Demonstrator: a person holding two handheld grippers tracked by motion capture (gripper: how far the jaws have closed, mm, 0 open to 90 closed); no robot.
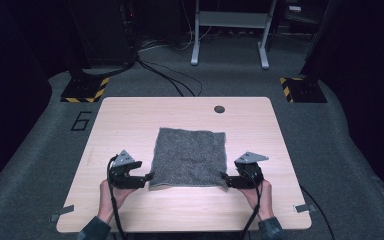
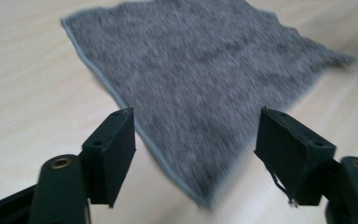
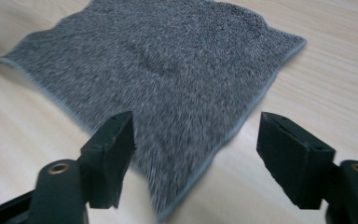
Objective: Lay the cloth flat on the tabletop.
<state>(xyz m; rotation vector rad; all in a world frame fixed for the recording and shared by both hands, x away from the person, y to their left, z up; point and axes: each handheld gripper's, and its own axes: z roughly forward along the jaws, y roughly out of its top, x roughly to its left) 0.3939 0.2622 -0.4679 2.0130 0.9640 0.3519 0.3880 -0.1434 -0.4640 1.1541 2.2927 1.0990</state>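
- At the left I see my left gripper low over the table, held by the left hand. It sits just beside the near left corner of the grey cloth.
- In the left gripper view its two black jaws stand wide apart. The near corner of the cloth lies between them, but the pads do not press on it.
- In the middle, the cloth lies flat and spread on the wooden table, nearer to my side than to the far edge. Its near edge looks a little wavy in the high view.
- Behind the cloth, near the far edge of the table, there is a small dark round hole.
- At the right, my right gripper is low at the near right corner of the cloth, held by the right hand.
- In the right gripper view its jaws are also wide apart. A corner of the cloth reaches between them, and nothing is clamped.
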